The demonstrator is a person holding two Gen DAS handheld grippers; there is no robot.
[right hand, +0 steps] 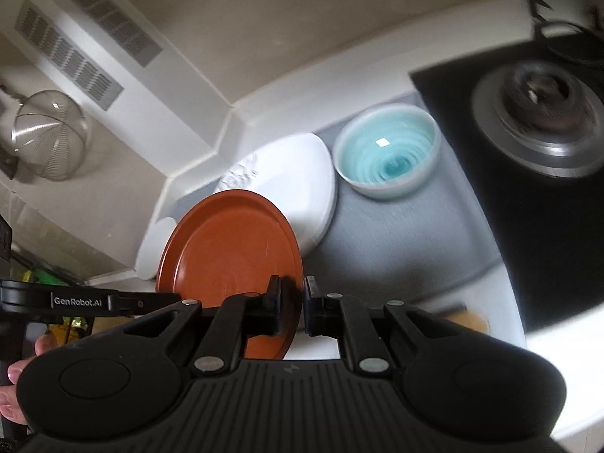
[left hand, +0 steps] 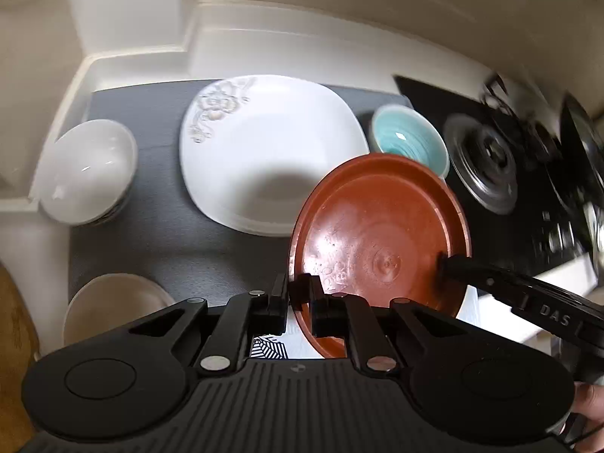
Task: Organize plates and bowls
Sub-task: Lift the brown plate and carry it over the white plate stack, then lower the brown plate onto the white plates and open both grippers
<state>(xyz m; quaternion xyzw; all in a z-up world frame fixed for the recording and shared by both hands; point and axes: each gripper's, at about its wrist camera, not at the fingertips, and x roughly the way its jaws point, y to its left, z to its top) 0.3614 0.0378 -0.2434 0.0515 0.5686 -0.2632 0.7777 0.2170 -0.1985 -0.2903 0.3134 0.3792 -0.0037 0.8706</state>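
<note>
A round brown plate [left hand: 377, 238] hangs tilted above the grey mat [left hand: 170, 245], gripped at two opposite sides of its rim. My left gripper [left hand: 291, 287] is shut on the rim's near-left side. My right gripper [right hand: 304, 291] is shut on the other side [right hand: 230, 249], and one of its fingers [left hand: 464, 268] reaches over the plate from the right. On the mat lie a white square plate [left hand: 271, 151] with a flower print, a teal bowl [left hand: 409, 141], a white bowl [left hand: 88, 170] and a beige bowl [left hand: 113, 302].
A black stove with a gas burner [right hand: 540, 113] borders the mat on the right. White counter walls close the back and left. A metal strainer [right hand: 49, 136] hangs on the far wall. A black-and-white patterned item [left hand: 268, 347] lies under the held plate.
</note>
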